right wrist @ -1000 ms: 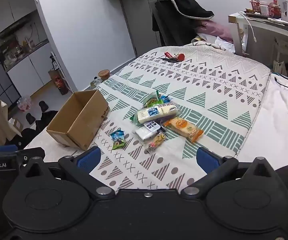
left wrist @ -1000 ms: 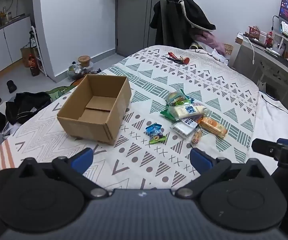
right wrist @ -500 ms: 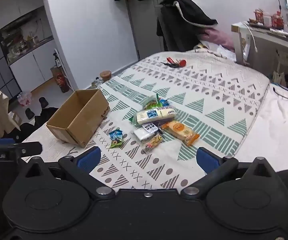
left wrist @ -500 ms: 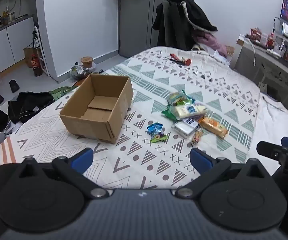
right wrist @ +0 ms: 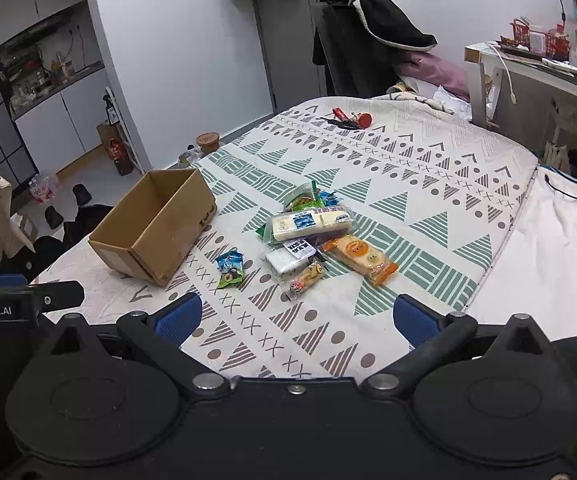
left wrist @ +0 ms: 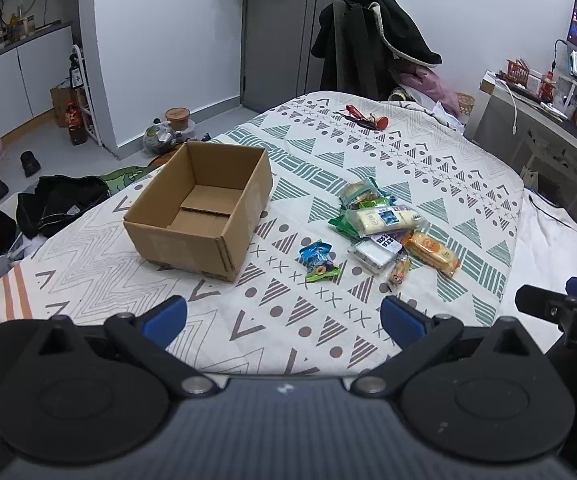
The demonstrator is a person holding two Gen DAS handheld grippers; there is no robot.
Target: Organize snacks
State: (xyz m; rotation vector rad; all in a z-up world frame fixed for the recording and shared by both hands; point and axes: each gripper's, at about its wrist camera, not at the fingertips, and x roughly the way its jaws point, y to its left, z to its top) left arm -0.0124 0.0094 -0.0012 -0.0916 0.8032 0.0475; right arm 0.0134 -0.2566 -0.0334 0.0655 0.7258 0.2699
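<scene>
On the bed [left wrist: 440, 168], over a white spread printed with green and grey triangles, stands one open cardboard box [left wrist: 200, 210] with nothing visible inside. To its right, apart from it, lies a loose cluster of snacks. Nearest the box is one small blue-and-green candy packet [left wrist: 318, 260], alone on the spread. Further right sits a heap: one long pale cracker pack with a blue label [left wrist: 382, 220] lies on top of green-wrapped packets [left wrist: 358, 196] whose number cannot be told. Just in front of it is one silver-white packet with a black-lettered label [left wrist: 374, 250], and touching that on the near side one small slim packet with a red end [left wrist: 398, 272]. One orange biscuit pack [left wrist: 432, 252] lies at the right edge of the heap, slanted. Far up the bed, well apart from the snacks, are a few red and black small objects [left wrist: 362, 118].

Both grippers hover over the near end of the bed, holding nothing. The left gripper [left wrist: 284, 316] has its two blue-tipped fingers [left wrist: 166, 314] spread wide, bare bedspread between them. The right gripper [right wrist: 295, 314] likewise has its two fingers [right wrist: 412, 314] spread wide and unloaded; in its view the box [right wrist: 156, 226] lies to the left of the snack heap, and the candy packet [right wrist: 230, 268] sits between the two.
</scene>
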